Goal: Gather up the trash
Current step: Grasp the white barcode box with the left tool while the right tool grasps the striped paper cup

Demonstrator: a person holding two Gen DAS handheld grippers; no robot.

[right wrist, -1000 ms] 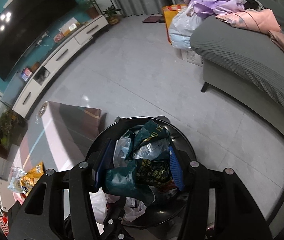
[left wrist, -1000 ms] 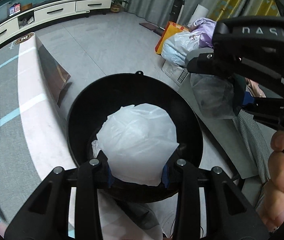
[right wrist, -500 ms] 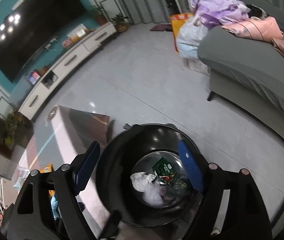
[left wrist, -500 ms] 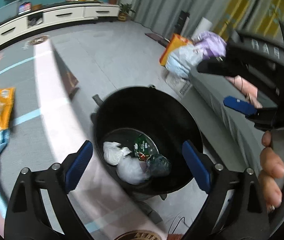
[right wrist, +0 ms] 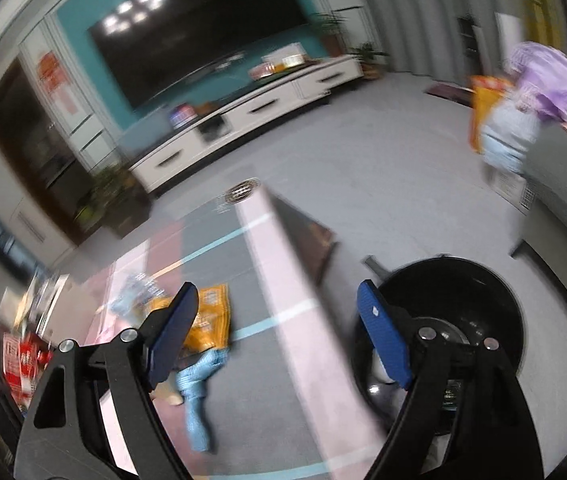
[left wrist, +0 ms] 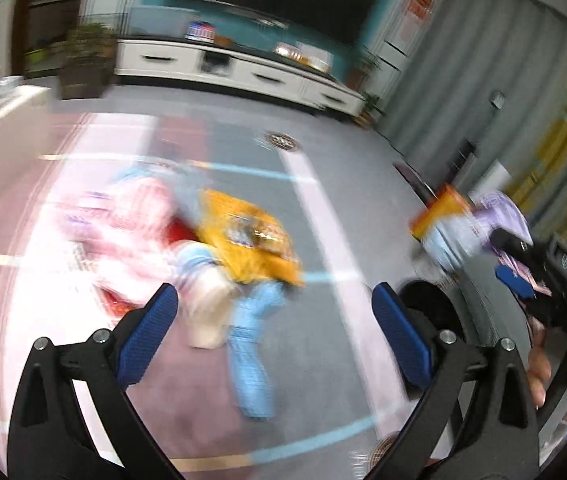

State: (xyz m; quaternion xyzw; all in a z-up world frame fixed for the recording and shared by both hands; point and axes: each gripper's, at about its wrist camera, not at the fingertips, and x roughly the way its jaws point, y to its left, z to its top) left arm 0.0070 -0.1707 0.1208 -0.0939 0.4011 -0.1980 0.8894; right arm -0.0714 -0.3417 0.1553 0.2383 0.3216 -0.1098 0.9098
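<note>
We saw both tongs, left [left wrist: 271,320] and right [right wrist: 279,324], wide open and empty, the left's just opened wider; orange bag [left wrist: 251,240] lay ahead of them

A low table [left wrist: 323,208] with pink and grey panels carries an orange packet [left wrist: 249,240], a light-blue wrapper [left wrist: 253,344], and what looks like red-and-pink packaging [left wrist: 131,224], blurred.
</note>
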